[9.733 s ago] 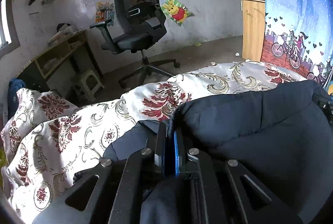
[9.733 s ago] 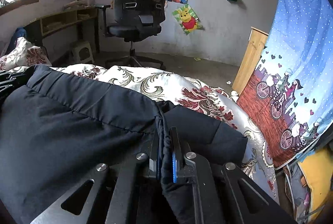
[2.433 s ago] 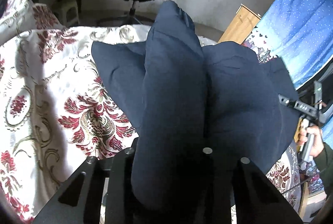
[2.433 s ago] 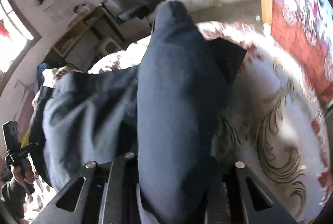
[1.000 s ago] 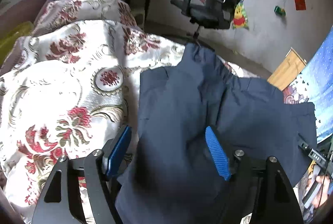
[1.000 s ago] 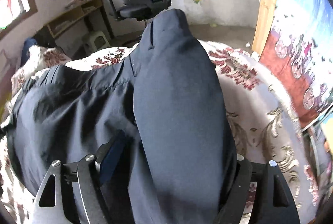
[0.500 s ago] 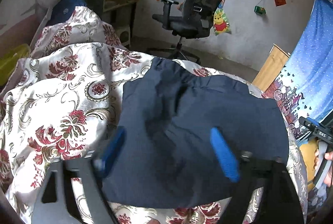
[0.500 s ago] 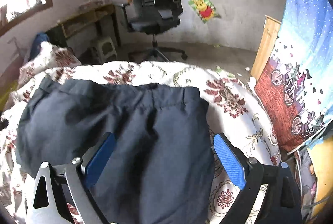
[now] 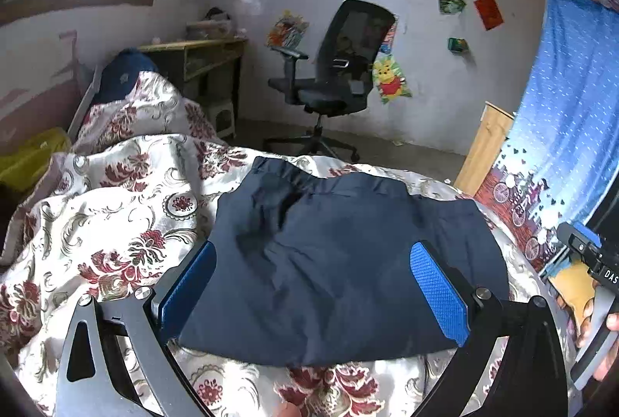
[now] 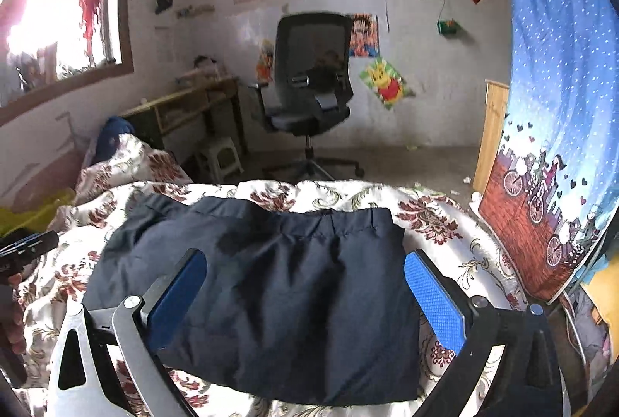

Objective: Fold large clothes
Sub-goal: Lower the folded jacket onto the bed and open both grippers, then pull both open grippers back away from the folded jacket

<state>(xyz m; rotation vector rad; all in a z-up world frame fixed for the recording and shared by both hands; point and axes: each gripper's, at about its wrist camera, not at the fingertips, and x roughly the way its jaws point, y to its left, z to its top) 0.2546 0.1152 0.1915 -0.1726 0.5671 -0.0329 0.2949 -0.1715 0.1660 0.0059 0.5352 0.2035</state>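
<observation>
My left tool (image 9: 311, 295) and right tool (image 10: 305, 295) both hang spread wide, gripping nothing, above the bed. The dark navy garment (image 9: 340, 266) lies folded flat on the floral bedspread (image 9: 116, 223), waistband toward the office chair (image 10: 309, 84). Neither tool touches the cloth.

Each claw, the left claw (image 9: 311, 285) and the right claw (image 10: 305, 285), is built from black metal arms with silver screws, and textured blue pads (image 9: 439, 297) are carried inside. White letters are printed on the right claw's black body.
</observation>
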